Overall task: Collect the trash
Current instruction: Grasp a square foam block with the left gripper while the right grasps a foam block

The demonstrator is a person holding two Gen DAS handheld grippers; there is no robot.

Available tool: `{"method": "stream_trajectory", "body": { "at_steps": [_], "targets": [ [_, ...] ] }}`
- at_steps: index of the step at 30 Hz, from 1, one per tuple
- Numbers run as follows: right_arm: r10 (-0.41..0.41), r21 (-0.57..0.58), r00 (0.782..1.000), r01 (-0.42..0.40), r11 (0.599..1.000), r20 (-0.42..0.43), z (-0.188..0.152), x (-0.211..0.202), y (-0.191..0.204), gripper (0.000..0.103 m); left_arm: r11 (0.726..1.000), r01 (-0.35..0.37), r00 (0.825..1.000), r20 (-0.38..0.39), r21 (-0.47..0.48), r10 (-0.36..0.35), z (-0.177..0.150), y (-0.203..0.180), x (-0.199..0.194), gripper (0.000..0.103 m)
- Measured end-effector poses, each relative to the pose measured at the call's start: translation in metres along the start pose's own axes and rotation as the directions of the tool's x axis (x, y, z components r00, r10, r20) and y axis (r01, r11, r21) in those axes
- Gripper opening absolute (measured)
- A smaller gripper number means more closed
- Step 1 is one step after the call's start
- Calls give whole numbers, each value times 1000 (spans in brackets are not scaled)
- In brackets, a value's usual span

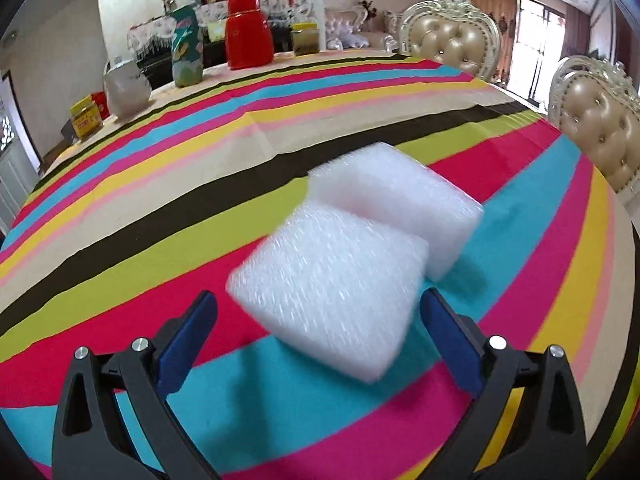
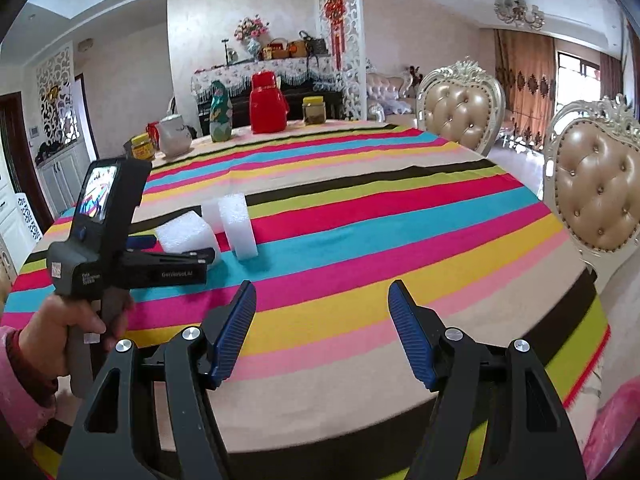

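Near foam block (image 1: 332, 300): on striped counter (image 1: 160, 184), just ahead between left gripper (image 1: 318, 334) jaws, spread, not touching.
Far foam block (image 1: 400, 208): just behind.
Right gripper (image 2: 322, 336): jaws spread, empty, farther off.

Home dining room, striped tablecloth (image 2: 360, 200), tufted chairs (image 2: 460, 112)

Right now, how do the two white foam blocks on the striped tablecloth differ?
The nearer foam block sits between the open fingers of the left hand-held gripper; the farther foam block lies beyond its fingertips. In the right wrist view the nearer one lies low, partly hidden by that gripper, while the farther one stands taller on edge. Both are white, blocky, and on the tablecloth.
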State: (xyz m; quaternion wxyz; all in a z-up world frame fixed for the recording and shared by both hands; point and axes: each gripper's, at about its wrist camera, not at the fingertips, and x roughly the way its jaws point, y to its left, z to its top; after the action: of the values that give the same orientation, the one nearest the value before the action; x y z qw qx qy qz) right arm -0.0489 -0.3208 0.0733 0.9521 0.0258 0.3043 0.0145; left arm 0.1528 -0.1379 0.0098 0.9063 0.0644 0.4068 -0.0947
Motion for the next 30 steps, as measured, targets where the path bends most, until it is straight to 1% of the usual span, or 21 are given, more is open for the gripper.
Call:
{"method": "stream_trajectory", "body": {
  "at_steps": [1, 3, 6, 7, 11, 16, 18, 21, 23, 27, 28, 30],
  "targets": [
    [7, -3, 1000, -7, 1000, -10, 3, 7, 1, 66, 1000, 12, 1000, -4, -2, -12, 2, 2, 2, 94],
    [14, -10, 999, -14, 1000, -33, 7, 22, 4, 66, 999, 48, 999, -9, -11, -48, 1, 6, 4, 72],
    [42, -21, 996, -44, 999, -73, 13, 47, 11, 66, 996, 75, 997, 22, -41, -74, -6, 18, -12, 71],
    [49, -25, 995, -51, 998, -85, 15, 53, 14, 66, 996, 75, 997, 35, -46, -73, -9, 21, -18, 71],
    [98, -45, 986, -105, 993, -136, 25, 86, 36, 66, 995, 49, 996, 79, -86, -42, -21, 40, -49, 71],
    [118, -77, 979, -132, 988, -165, 36, 119, 68, 66, 990, -7, 993, 115, -143, 24, -38, 63, -84, 71],
    [112, -89, 980, -127, 988, -162, 41, 129, 79, 66, 986, -30, 989, 136, -164, 53, -45, 71, -93, 72],
    [110, -85, 978, -126, 988, -175, 47, 146, 89, 66, 975, -30, 983, 172, -222, 69, -56, 85, -100, 72],
    [95, -85, 976, -114, 990, -198, 50, 158, 94, 65, 973, -16, 981, 186, -231, 60, -59, 91, -99, 72],
    [74, -106, 980, -94, 990, -183, 56, 164, 103, 64, 971, 15, 980, 196, -237, 33, -60, 100, -97, 72],
    [62, -121, 979, -87, 989, -194, 56, 167, 108, 63, 973, 16, 980, 197, -232, 30, -60, 101, -97, 72],
    [36, -150, 977, -68, 986, -208, 55, 170, 114, 58, 973, 25, 981, 192, -228, 20, -60, 102, -97, 72]
  ]
}}
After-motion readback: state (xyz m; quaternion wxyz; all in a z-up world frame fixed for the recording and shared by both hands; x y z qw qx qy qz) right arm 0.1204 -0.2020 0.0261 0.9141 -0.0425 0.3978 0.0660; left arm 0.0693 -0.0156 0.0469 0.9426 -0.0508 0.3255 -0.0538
